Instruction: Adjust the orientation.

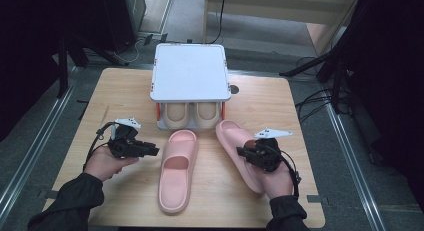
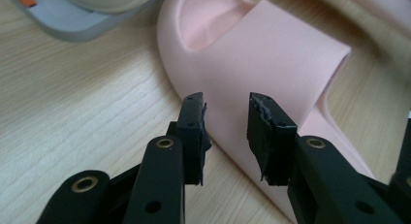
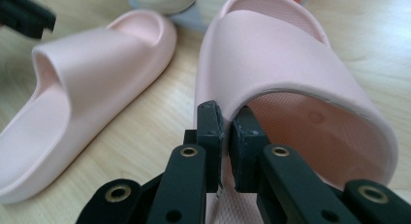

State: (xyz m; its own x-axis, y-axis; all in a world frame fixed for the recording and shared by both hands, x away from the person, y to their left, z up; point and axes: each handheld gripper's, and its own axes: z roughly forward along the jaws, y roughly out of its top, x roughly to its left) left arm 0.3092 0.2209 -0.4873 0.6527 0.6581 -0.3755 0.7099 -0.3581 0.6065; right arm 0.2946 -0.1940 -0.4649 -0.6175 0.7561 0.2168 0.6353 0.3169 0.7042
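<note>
Gripping the right pink slipper point(image 1: 239, 148) by its strap edge, the right gripper point(image 3: 224, 136) fingers are clamped; the left gripper point(image 2: 225, 132) fingers gape, unclamped, at nine o'clock of the left slipper point(image 1: 178, 168), mid-bench point(image 1: 120, 96).

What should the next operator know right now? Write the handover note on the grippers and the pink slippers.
Right gripper: fingers shut on the side wall of the right pink slipper, by the strap.
Left gripper: fingers apart, aimed at the left pink slipper, nothing pinched.
Both pink slippers are on the table, in front of the white rack, whose lower shelf holds a beige pair.
Done: right slipper gripped.
Left: probably grip the left slipper; neither is stowed yet.
</note>
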